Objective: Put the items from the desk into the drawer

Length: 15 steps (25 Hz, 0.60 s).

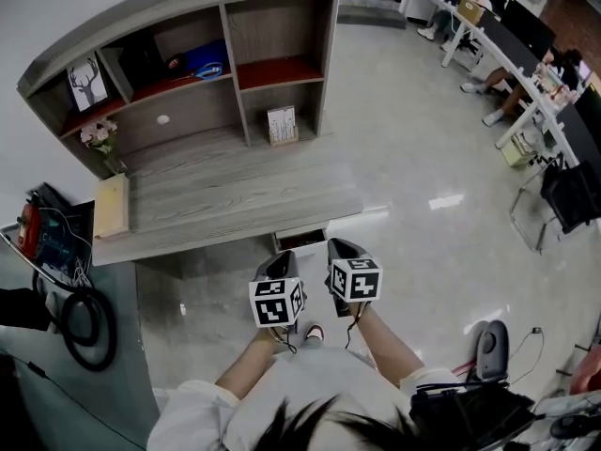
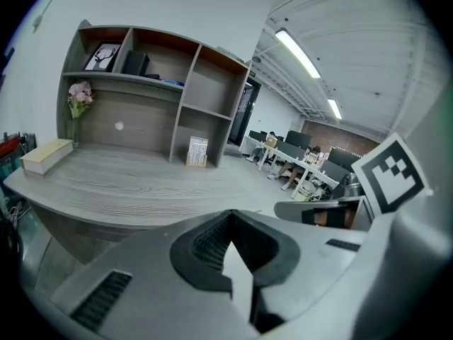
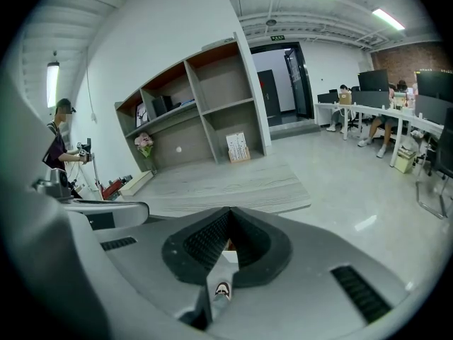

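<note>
A grey wooden desk [image 1: 235,200] with a shelf unit stands ahead of me. On it are a long beige box [image 1: 111,205] at the left end, a vase of pink flowers [image 1: 100,136] and a small standing calendar [image 1: 282,124]. Under the desk's front edge a drawer [image 1: 300,241] stands slightly open. My left gripper [image 1: 279,259] and right gripper [image 1: 340,245] hover side by side just in front of the drawer, both shut and empty. In the left gripper view the left gripper [image 2: 231,213] points at the desk; in the right gripper view the right gripper [image 3: 228,210] does too.
Red equipment, cables and a black hose [image 1: 80,322] lie left of the desk. A black bag [image 1: 470,412] sits at my right. People work at office desks [image 1: 526,54] at the far right. Another person [image 3: 60,140] stands left of the desk.
</note>
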{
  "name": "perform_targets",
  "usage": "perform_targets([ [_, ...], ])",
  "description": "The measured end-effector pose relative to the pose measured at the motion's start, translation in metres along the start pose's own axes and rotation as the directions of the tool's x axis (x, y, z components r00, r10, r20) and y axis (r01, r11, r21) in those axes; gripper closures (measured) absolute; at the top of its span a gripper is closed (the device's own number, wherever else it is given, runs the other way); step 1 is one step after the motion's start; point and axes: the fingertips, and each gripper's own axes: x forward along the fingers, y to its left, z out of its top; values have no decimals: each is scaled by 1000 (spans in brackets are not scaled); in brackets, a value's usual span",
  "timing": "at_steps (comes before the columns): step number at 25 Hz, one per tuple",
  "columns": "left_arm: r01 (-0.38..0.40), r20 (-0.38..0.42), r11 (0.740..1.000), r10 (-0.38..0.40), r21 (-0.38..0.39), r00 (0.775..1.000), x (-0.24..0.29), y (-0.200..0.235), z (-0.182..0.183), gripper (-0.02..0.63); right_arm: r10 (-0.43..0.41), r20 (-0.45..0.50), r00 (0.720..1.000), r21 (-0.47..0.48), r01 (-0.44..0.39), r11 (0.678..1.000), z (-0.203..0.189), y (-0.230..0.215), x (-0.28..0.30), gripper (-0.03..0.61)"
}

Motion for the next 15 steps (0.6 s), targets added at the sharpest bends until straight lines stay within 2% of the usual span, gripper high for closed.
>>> perform_targets([
  [15,-16,4,1000,16,-10,1000,1,3,-1,617,-60,18,998,6,60,998,3,-15,-2,580],
])
